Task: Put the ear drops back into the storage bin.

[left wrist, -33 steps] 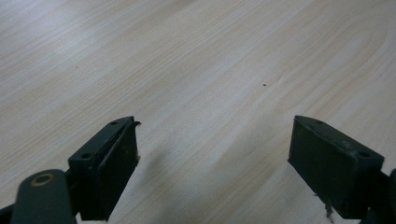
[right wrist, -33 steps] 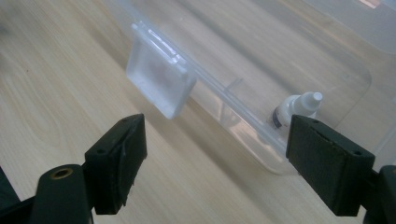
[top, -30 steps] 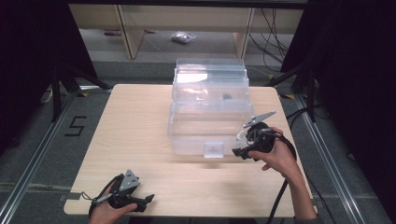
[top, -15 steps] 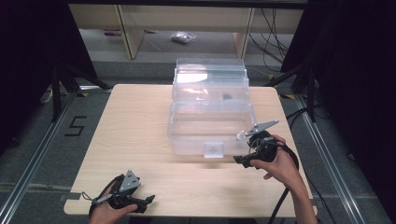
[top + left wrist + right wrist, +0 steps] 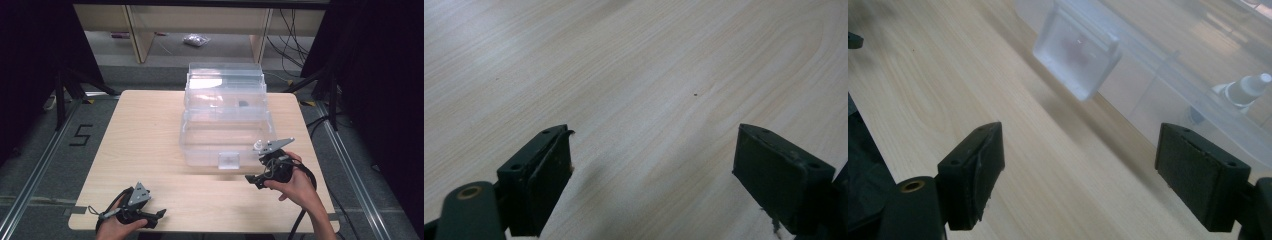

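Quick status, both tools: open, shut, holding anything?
Left tool: open, holding nothing, over bare table.
Right tool: open, holding nothing, near the clear box's latch.

Table [image 5: 150, 135] pale matt wood grain; box [image 5: 225, 125] clear glossy plastic.

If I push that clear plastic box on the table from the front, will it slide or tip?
The clear plastic box would probably slide: it sits low and wide on the smooth wooden table. It looks nearly empty, so likely light. Its thin walls may flex, and the front latch could swing.
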Demonstrator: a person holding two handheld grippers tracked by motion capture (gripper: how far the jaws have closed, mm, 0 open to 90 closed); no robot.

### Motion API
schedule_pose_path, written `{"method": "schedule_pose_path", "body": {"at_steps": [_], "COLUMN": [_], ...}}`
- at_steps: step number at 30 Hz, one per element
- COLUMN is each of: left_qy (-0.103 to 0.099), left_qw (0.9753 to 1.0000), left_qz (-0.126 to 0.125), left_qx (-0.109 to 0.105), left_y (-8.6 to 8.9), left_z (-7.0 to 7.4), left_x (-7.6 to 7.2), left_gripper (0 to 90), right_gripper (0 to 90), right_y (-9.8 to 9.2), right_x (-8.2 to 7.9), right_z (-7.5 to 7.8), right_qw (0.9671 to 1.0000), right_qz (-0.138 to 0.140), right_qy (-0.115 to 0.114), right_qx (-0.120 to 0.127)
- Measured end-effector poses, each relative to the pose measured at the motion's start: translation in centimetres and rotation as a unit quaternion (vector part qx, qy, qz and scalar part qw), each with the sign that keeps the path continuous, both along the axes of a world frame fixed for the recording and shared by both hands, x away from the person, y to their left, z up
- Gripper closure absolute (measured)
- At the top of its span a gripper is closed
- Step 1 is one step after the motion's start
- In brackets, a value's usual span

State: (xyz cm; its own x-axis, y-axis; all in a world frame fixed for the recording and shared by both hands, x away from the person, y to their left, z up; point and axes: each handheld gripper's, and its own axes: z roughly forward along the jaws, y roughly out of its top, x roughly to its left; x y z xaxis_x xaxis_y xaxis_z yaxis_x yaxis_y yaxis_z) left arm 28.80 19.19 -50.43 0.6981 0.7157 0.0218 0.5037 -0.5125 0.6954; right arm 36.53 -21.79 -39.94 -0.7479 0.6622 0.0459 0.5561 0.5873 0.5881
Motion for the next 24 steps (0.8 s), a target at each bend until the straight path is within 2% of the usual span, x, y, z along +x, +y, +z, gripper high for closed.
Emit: {"method": "schedule_pose_path", "body": {"at_steps": [1,2,3,4,5,6,7,10,11,12,13,14,15,16,17,18,19,20,21,23,24], "left_qy": [0.001,0.004,0.004,0.004,0.004,0.005,0.006,0.004,0.004,0.008,0.007,0.008,0.008,0.009,0.006,0.005,0.004,0.003,0.003,0.009,0.007], "left_qw": [1.0000,0.9997,0.9997,0.9997,0.9997,0.9997,0.9997,0.9997,0.9997,0.9998,0.9998,0.9998,0.9997,0.9996,0.9999,1.0000,1.0000,0.9999,0.9995,0.9998,0.9997], "left_qz": [-0.005,-0.016,-0.016,-0.016,-0.016,-0.017,-0.017,-0.017,-0.018,-0.014,-0.014,-0.014,-0.015,-0.017,-0.006,0.000,0.000,-0.012,-0.021,-0.014,-0.014], "left_qx": [0.002,0.016,0.016,0.017,0.016,0.016,0.019,0.019,0.019,0.014,0.015,0.014,0.015,0.019,0.008,0.001,0.001,0.009,0.024,0.014,0.018], "left_y": [0.0,0.2,0.2,0.2,0.2,0.2,0.2,0.2,0.1,0.1,0.1,0.1,0.1,0.1,-0.1,-0.2,-0.2,0.0,0.1,0.1,0.1], "left_z": [0.1,0.2,0.2,0.2,0.2,0.2,0.2,0.2,0.2,0.1,0.1,0.1,0.1,0.1,-0.1,-0.1,-0.1,0.1,0.2,0.1,0.1], "left_x": [0.0,0.0,0.0,0.0,0.0,0.0,0.0,0.0,0.0,0.0,0.0,0.0,0.0,0.0,0.0,0.0,-0.1,0.0,0.0,0.0,0.0], "left_gripper": [15.1,15.1,15.1,15.1,15.1,15.1,15.1,15.1,15.1,15.1,15.1,15.1,15.1,15.1,15.1,15.1,15.1,15.1,15.1,15.1,15.1], "right_gripper": [20.9,20.9,20.9,20.9,20.9,20.9,20.9,20.8,20.8,20.8,20.8,20.8,20.8,20.8,20.8,20.9,20.9,20.9,20.9,20.9,20.9], "right_y": [0.0,-0.1,-0.1,-0.1,-0.1,-0.2,-0.3,-0.4,-0.4,-0.4,-0.6,-0.5,-0.6,-0.6,-0.6,-0.7,-0.7,-0.7,-0.8,-0.7,-0.8], "right_x": [0.0,0.0,-0.2,-0.2,-0.3,-0.4,-0.4,-0.4,-0.6,-0.7,-0.6,-0.7,-0.8,-0.9,-0.9,-1.0,-1.0,-1.0,-1.1,-1.3,-1.2], "right_z": [-0.1,-0.4,-0.4,-0.7,-0.7,-1.0,-1.0,-1.7,-1.7,-2.0,-2.1,-2.3,-2.2,-2.5,-2.8,-2.8,-3.1,-3.4,-3.5,-4.0,-4.4], "right_qw": [1.0000,0.9998,1.0000,0.9999,1.0000,0.9999,1.0000,0.9999,0.9999,0.9999,1.0000,0.9999,1.0000,0.9998,0.9997,0.9998,0.9996,0.9993,0.9995,0.9996,0.9994], "right_qz": [0.002,0.010,0.004,0.004,0.001,-0.001,0.002,0.000,-0.012,-0.013,0.002,-0.002,-0.002,-0.002,-0.002,-0.001,0.000,0.003,0.003,-0.003,0.003], "right_qy": [-0.003,-0.018,-0.009,-0.015,-0.005,-0.010,-0.003,-0.013,0.004,-0.006,-0.006,-0.013,-0.006,-0.015,-0.019,-0.015,-0.024,-0.030,-0.029,-0.024,-0.030], "right_qx": [0.003,0.001,0.001,0.005,0.002,0.006,0.003,0.006,0.000,0.007,0.002,0.011,0.007,0.011,0.014,0.010,0.016,0.020,0.012,0.016,0.020]}}
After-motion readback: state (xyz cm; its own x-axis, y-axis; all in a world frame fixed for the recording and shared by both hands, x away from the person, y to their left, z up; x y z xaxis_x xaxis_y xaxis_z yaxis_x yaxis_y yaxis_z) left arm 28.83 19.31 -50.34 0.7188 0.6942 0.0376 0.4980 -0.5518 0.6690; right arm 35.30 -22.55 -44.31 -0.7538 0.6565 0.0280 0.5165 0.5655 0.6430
